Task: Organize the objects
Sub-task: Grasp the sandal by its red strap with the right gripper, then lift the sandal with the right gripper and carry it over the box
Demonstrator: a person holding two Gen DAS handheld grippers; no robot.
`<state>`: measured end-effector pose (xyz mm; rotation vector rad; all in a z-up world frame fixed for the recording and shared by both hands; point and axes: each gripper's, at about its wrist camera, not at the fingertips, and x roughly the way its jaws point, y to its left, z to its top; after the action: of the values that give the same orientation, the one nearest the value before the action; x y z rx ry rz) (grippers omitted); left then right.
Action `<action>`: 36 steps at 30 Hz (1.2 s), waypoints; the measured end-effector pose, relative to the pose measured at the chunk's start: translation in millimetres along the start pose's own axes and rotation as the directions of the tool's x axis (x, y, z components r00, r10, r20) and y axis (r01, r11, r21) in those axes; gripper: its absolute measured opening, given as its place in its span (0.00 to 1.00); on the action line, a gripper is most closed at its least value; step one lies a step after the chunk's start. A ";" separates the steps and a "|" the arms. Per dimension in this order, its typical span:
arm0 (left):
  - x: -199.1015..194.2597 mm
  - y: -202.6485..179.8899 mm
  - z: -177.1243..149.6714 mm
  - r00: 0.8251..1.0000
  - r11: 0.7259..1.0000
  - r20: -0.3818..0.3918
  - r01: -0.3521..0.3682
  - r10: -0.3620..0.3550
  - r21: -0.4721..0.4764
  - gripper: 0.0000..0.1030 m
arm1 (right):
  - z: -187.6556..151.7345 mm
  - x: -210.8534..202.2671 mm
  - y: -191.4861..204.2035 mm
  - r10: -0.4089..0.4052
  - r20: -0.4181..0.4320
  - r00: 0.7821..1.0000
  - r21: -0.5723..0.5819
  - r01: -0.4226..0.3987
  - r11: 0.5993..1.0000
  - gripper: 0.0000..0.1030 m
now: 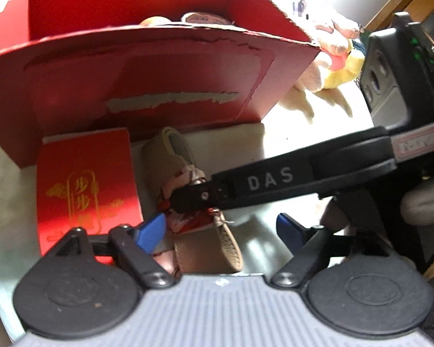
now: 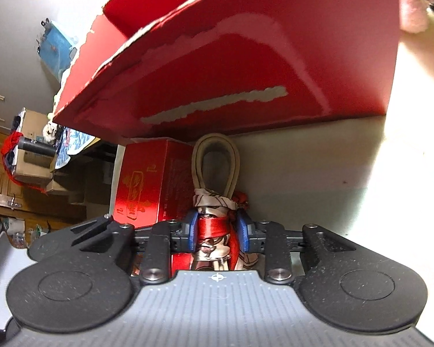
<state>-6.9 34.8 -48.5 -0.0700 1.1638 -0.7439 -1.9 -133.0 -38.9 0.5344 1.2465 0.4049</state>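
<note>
The big red box (image 1: 147,86) hides most of what lies inside it, and the plush toy (image 1: 332,55) beyond is blurred.

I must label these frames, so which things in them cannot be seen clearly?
- Things inside the red box: left view, the front wall hides all but their tops.
- Shoe toe: right view, covered by the right gripper and the ribbon.
- Plush toy: left view, blurred, partly behind the box.
- Small red box print: both views, too blurred to read.

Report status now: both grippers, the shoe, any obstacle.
Left gripper open, empty. Right gripper shut on shoe. Big red box close ahead, small red box beside.
</note>
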 end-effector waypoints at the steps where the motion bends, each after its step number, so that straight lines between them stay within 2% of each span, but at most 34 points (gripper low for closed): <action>1: 1.7 -1.0 1.7 1.000 1.000 -0.002 -0.002 0.002 0.004 0.87 | 0.1 -2.3 -0.9 -0.005 0.010 1.000 0.003 0.005 1.000 0.27; 3: 5.5 -4.8 5.0 1.000 1.000 -0.008 -0.005 0.005 0.013 0.89 | 0.9 -8.8 -5.0 -0.017 0.029 0.999 0.020 0.016 1.000 0.27; 8: 17.1 -15.1 11.7 0.999 0.997 -0.024 -0.043 0.045 0.066 0.89 | 0.1 -16.0 -13.6 -0.026 0.048 0.998 0.055 0.023 0.998 0.27; 12: 27.5 -15.2 16.4 0.997 0.998 -0.074 -0.021 0.026 0.065 0.86 | 0.4 -20.6 -18.0 -0.045 0.059 0.997 0.059 0.042 0.997 0.28; 16: 29.7 -18.6 18.1 0.996 0.996 -0.090 -0.012 0.019 0.083 0.76 | 1.9 -23.7 -28.2 -0.032 0.054 0.998 0.082 0.027 0.996 0.29; 17: 31.3 -19.9 18.2 0.995 0.995 -0.092 -0.028 0.037 0.092 0.66 | 2.3 -24.8 -30.0 -0.028 0.052 0.998 0.082 0.024 0.996 0.30; 18: 33.6 -22.0 17.6 0.994 0.993 -0.091 -0.052 0.061 0.102 0.64 | 2.8 -24.5 -29.9 -0.028 0.050 0.998 0.077 0.024 0.997 0.32; 24: 37.0 -26.4 17.9 0.990 0.986 -0.081 -0.102 0.113 0.129 0.58 | 6.7 -19.6 -30.2 -0.018 0.030 0.999 0.072 0.016 0.997 0.38; 27: 35.9 -24.8 16.5 0.990 0.987 -0.078 -0.104 0.115 0.126 0.57 | 6.3 -19.0 -33.7 -0.010 0.018 1.000 0.079 0.009 0.997 0.39; 31: 33.8 -23.8 15.5 0.990 0.987 -0.077 -0.105 0.115 0.119 0.55 | 5.3 -21.9 -34.4 0.000 0.012 1.000 0.070 -0.001 0.998 0.30; 36: 28.5 -24.9 13.4 0.992 0.986 -0.069 -0.100 0.110 0.131 0.54 | 1.9 -29.0 -29.3 0.000 0.017 1.000 0.039 -0.001 0.999 0.29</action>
<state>-2.5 -4.6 -55.4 0.1270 1.1802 -0.7307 -8.0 -173.4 -33.0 0.5706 1.2399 0.3759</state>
